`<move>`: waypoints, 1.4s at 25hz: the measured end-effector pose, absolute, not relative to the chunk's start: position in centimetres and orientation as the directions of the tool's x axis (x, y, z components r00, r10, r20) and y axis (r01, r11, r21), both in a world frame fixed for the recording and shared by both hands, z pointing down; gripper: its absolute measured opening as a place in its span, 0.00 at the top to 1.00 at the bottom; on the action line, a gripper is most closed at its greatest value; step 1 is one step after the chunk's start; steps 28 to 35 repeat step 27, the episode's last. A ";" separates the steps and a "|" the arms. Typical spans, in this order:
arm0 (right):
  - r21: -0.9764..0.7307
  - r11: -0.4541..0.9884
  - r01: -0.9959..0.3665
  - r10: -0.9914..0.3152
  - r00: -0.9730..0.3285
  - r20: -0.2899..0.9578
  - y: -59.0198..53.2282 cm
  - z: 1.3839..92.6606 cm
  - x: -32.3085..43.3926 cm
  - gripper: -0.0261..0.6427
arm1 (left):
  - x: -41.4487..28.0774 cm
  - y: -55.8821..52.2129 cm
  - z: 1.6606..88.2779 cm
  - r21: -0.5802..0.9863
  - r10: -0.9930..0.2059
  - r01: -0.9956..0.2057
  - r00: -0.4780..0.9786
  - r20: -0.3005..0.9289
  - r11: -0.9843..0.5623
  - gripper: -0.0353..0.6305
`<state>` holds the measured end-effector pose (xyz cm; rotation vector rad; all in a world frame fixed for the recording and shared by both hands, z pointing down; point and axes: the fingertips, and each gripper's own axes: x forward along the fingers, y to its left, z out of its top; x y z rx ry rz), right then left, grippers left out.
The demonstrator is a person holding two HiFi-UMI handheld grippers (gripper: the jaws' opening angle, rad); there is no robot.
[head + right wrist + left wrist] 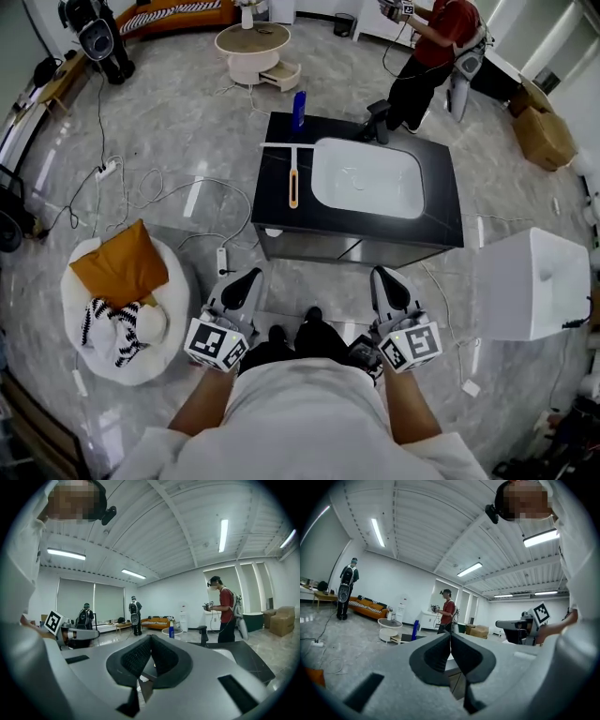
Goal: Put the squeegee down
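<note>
My left gripper (247,279) and right gripper (385,278) both have jaws pressed together on nothing. The slim white T-shaped squeegee with an orange-striped handle (293,180) lies flat on the black countertop (277,217), well ahead of my jaws, beside the white basin (367,178). I judge it light and stiff, with a soft blade. Mid-handle is where I'd pinch it.

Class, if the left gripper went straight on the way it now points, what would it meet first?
Probably the near left corner of the black counter, just ahead of the left gripper, whose jaws are shut. The squeegee lies beyond, on top. Height is unclear, so it might pass over.
</note>
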<state>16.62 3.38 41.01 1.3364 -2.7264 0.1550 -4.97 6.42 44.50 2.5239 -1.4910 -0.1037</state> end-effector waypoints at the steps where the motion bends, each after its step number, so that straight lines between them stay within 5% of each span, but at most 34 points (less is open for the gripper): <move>1: -0.050 0.624 -0.779 -0.769 -0.625 0.132 3.6 41.0 16.4 0.94 | -4.7 6.5 44.4 0.214 -0.874 -0.860 0.484 0.049 -0.464 0.92; 12: -0.068 0.747 -0.661 -0.658 -0.750 0.063 6.0 39.6 18.0 0.94 | 2.7 7.6 40.8 0.108 -0.869 -0.869 0.491 0.065 -0.483 0.92; 26: -0.144 0.714 -0.685 -0.676 -0.729 0.110 6.9 44.0 30.2 0.94 | 13.1 7.4 42.1 0.095 -0.844 -0.852 0.523 0.118 -0.515 0.92; 35: -0.150 0.711 -0.687 -0.677 -0.727 0.116 6.8 44.4 30.7 0.94 | 13.7 7.3 42.3 0.099 -0.841 -0.850 0.526 0.123 -0.517 0.92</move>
